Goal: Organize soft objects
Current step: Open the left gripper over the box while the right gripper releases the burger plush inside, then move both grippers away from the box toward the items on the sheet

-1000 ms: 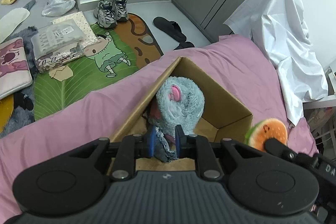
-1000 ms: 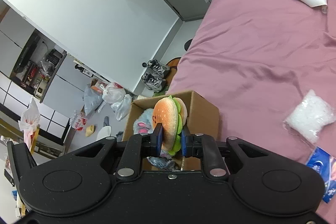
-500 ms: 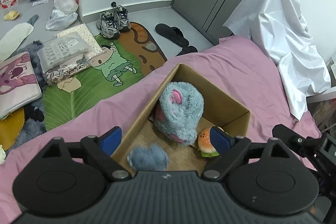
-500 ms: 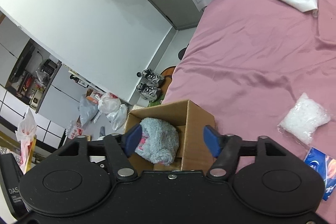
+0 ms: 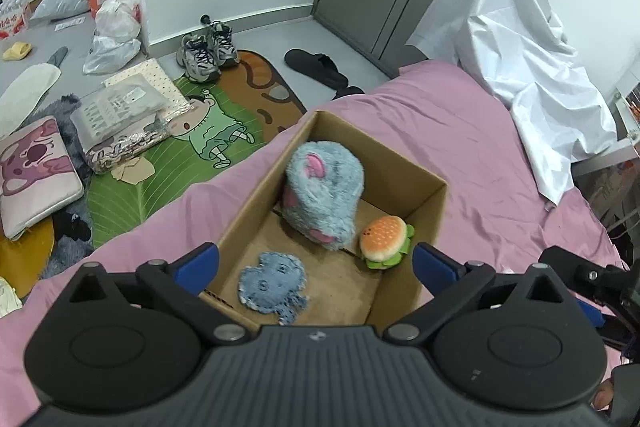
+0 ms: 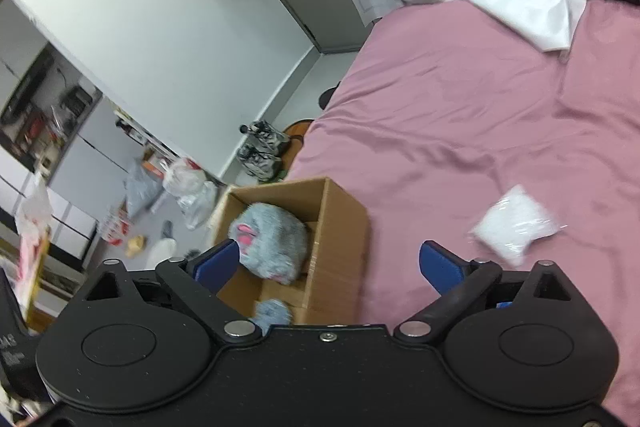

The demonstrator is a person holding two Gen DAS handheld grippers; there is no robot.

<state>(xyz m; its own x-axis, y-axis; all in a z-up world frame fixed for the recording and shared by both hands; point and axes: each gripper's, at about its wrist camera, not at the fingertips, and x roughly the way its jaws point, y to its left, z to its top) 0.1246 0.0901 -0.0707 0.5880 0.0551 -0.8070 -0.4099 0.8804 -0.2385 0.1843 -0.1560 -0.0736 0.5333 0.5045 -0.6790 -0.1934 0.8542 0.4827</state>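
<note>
A: What does the left wrist view show?

B: The left hand-held gripper (image 5: 315,264) hovers over a cardboard box (image 5: 424,217) on the pink bed (image 5: 460,119), its blue fingers spread wide with nothing between them. Inside the box, a fluffy grey-blue plush (image 5: 322,189) with pink patches stands at the far end; a burger plush (image 5: 385,237) lies just right of it against the right wall, and a flat blue denim toy (image 5: 274,285) rests on the box floor at the near left. A white sheet (image 5: 520,51) is draped at the far right, and sneakers (image 5: 206,51) and a black slipper (image 5: 316,67) sit on the floor beyond the bed

A: And the right wrist view?

B: The right hand-held gripper (image 6: 330,261) is released too, fingers apart and empty. The same box (image 6: 340,227) sits at the near left edge of the bed (image 6: 460,99), the grey-blue plush (image 6: 268,241) in it and the denim toy (image 6: 274,313) partly hidden behind the gripper body. A clear bag of white stuff (image 6: 516,223) lies on the bed to the right, well apart from the box. This view is somewhat blurred
</note>
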